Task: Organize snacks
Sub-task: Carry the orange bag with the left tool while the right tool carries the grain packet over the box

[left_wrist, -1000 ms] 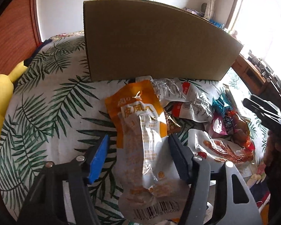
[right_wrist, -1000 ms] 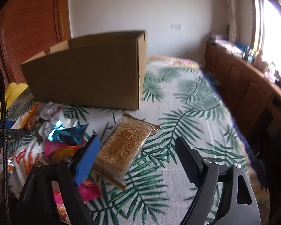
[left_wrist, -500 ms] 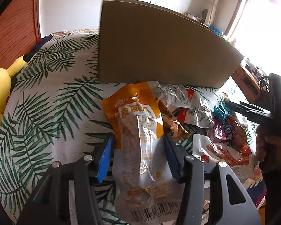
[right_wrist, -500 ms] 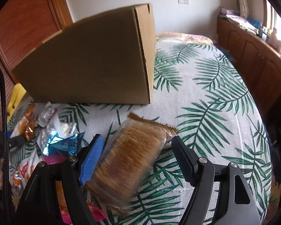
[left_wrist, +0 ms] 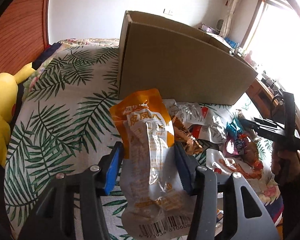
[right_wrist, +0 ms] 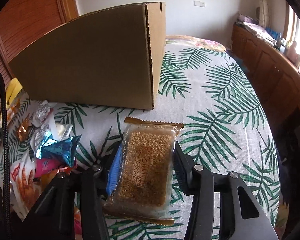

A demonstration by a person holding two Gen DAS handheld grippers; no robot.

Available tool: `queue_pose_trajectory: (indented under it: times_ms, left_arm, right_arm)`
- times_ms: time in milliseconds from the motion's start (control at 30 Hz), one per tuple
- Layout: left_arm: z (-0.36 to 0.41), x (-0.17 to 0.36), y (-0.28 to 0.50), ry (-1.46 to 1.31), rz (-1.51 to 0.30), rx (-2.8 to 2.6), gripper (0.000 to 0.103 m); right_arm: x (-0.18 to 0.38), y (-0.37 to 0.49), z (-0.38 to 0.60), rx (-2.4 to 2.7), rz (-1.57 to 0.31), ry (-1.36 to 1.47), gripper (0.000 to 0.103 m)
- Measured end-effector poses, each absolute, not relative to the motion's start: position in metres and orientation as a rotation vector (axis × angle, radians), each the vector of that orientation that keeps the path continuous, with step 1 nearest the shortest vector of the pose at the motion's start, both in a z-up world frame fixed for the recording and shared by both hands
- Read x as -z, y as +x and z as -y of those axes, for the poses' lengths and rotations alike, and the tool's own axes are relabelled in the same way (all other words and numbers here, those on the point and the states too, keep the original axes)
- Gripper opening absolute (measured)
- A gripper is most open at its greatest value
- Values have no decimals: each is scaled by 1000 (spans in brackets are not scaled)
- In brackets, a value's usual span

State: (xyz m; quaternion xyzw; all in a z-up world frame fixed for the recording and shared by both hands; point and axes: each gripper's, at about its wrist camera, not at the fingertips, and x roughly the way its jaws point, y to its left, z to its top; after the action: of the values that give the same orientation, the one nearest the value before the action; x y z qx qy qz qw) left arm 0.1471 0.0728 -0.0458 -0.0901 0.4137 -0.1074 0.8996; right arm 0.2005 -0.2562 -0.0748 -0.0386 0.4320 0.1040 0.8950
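Grippers: your left gripper (left_wrist: 148, 164) clamps the orange-and-clear chicken-feet pouch (left_wrist: 150, 152), your right gripper (right_wrist: 147, 164) the clear sesame-candy pack (right_wrist: 148, 164); both long axes point toward the brown cardboard box (right_wrist: 94, 60) ahead.

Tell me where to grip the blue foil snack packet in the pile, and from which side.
Take the blue foil snack packet across its puffed middle, coming from above. It sits on top of the pile, crumpled, with pointed corners sticking out; those thin corners would likely slip or tear. Both hand-held grippers are full now: the right holds the sesame candy bar.

Both wrist cams close, facing box (left_wrist: 180, 64).
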Motion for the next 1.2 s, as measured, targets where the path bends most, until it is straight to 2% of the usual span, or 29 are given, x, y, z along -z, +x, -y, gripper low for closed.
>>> queue_pose_trajectory:
  times_ms: [567, 1200]
  left_arm:
    - [-49, -3, 132, -134, -750, 271, 51]
    - [-35, -58, 145, -83, -650, 281, 51]
  right_arm:
    - [49, 165, 267, -265, -801, -71, 47]
    - [-7, 140, 229, -334, -642, -100, 47]
